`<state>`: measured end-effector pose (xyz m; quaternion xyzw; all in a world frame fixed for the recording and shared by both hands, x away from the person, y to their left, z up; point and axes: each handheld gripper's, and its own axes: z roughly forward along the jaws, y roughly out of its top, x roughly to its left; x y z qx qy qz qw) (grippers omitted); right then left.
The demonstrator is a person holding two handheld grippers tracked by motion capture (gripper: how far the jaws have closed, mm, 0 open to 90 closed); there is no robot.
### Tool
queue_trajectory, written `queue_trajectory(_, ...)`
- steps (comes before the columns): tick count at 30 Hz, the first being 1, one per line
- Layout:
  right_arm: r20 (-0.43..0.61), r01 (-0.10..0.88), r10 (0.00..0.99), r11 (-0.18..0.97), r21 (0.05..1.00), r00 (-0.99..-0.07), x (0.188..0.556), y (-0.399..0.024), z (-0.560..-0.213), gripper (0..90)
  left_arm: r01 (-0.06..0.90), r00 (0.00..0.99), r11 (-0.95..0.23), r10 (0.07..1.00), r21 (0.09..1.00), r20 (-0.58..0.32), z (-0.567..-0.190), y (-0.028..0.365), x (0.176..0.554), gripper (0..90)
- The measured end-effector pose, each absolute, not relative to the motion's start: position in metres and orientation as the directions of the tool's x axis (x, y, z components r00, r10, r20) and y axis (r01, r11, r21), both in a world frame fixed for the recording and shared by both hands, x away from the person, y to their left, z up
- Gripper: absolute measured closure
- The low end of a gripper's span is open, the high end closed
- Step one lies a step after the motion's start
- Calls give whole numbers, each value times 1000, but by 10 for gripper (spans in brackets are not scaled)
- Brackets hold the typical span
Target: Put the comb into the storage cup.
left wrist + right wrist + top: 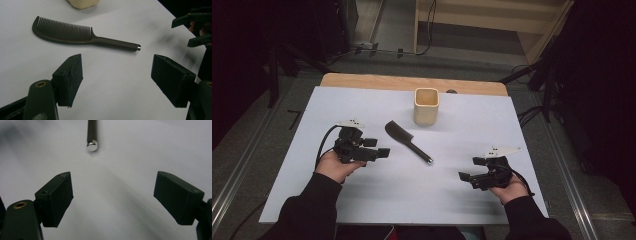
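Nothing is picked up yet. The dark plastic comb point(407, 141) lies flat mid-desk point(452, 200), the square cream cup point(426, 106) nearer the far edge. The left hand-held gripper point(378, 148) and right hand-held gripper point(471, 169) gape wide, empty, flanking the comb.

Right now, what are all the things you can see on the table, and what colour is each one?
Comb: one, black with a shiny silver handle tip, lying flat in the middle of the sheet.
Cup: one, cream, standing upright behind the comb.
Sheet: one, white, covering most of the table.
Table: one, light wood, showing along the far edge.
Left gripper: one, black, jaws open, left of the comb.
Right gripper: one, black, jaws open, right of the comb.
Hands: two, one holding each gripper, dark sleeves.
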<state>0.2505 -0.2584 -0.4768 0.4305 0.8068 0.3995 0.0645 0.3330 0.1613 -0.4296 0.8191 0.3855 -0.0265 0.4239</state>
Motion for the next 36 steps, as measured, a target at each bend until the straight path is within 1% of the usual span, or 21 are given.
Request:
queue_trajectory(9,240,644,746,310,699,-621,251,-259,-477,140,653,705,-337,598,678,-381,-425,151,341,264)
queue_trajectory(20,238,642,746,313,700,-622,251,-258,-477,140,642,720,-374,594,669,-359,-425,135,347,264)
queue_trajectory(25,240,644,745,313,699,-622,250,-258,-477,140,644,720,-363,584,674,-374,-425,128,350,261)
queue_trajectory(28,239,643,745,313,699,-622,250,-258,-477,140,638,723,-368,588,676,-363,-425,123,351,259)
queue_trajectory(36,240,642,745,311,700,-622,251,-258,-477,140,640,728,-374,574,671,-375,-425,113,357,261)
